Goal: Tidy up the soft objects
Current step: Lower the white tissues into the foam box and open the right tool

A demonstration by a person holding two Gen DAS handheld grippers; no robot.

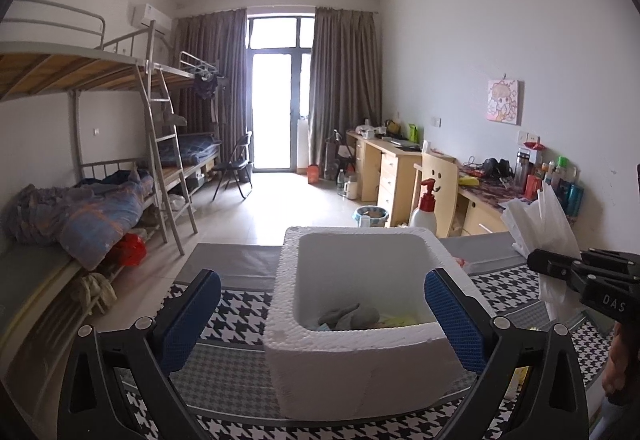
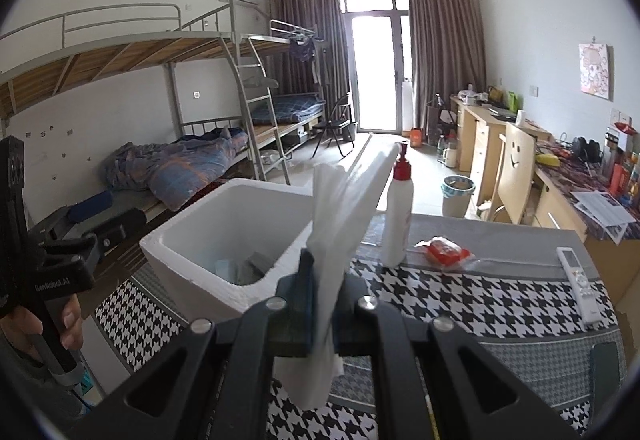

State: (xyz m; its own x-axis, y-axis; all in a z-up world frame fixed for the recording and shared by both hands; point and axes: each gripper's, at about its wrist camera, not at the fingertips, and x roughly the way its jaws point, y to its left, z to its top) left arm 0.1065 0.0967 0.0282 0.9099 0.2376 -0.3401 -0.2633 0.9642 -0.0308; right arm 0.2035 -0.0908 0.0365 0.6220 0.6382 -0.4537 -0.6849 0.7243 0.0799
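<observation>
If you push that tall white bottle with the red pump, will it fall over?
Probably, yes. The bottle is tall and narrow on a small base, so a push near the red pump would likely tip it. It stands on a soft houndstooth cloth, which may make it wobblier. It looks plastic, so it probably wouldn't break.

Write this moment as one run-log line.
right hand-held gripper: shut on white plastic bag | left hand-held gripper: open | white foam box: holds cloths
</observation>
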